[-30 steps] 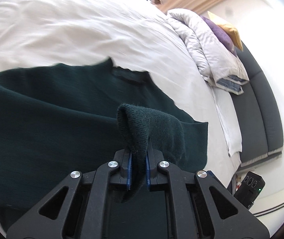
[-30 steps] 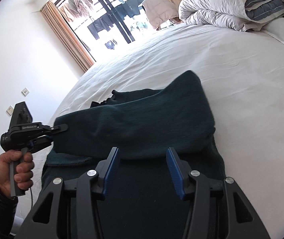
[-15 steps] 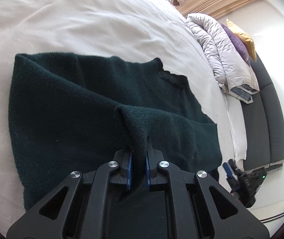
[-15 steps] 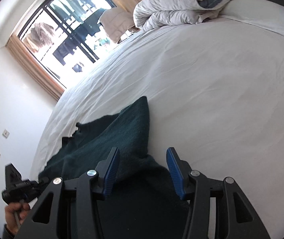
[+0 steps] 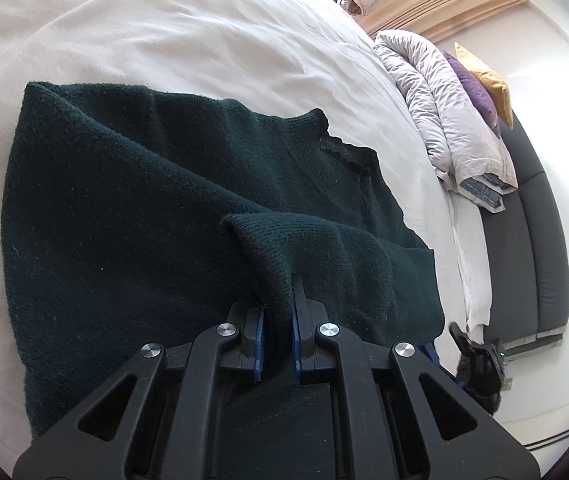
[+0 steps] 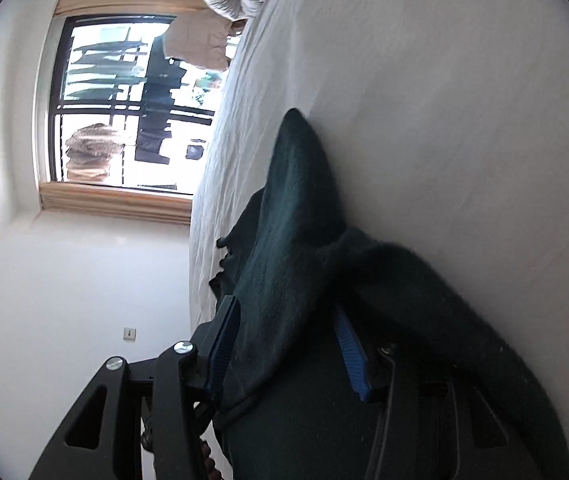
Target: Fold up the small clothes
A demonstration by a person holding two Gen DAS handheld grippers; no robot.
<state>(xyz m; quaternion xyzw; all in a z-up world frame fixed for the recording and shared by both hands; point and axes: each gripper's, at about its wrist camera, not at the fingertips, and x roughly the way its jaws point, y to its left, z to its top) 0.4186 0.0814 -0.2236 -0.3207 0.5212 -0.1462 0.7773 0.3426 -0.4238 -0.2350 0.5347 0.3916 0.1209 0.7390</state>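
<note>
A dark green knit sweater [image 5: 144,208] lies spread on the white bed [image 5: 164,32], neckline toward the far right. My left gripper [image 5: 277,320] is shut on a raised fold of the sweater's near edge. My right gripper [image 6: 284,332] is rolled sideways, its jaws open, with sweater fabric [image 6: 296,240] draped between and over its blue fingers [image 6: 350,356]. The right gripper also shows in the left wrist view [image 5: 480,364] at the sweater's lower right corner.
A rolled grey duvet [image 5: 444,112] with purple and yellow pillows [image 5: 480,88] lies at the head of the bed. A dark headboard [image 5: 532,240] runs along the right. A window [image 6: 124,104] with hanging laundry outside is in the right wrist view.
The right gripper has rolled sideways and moved into the sweater's edge, so fabric now lies between its open fingers. The left gripper keeps its hold; the sweater lies flatter.
</note>
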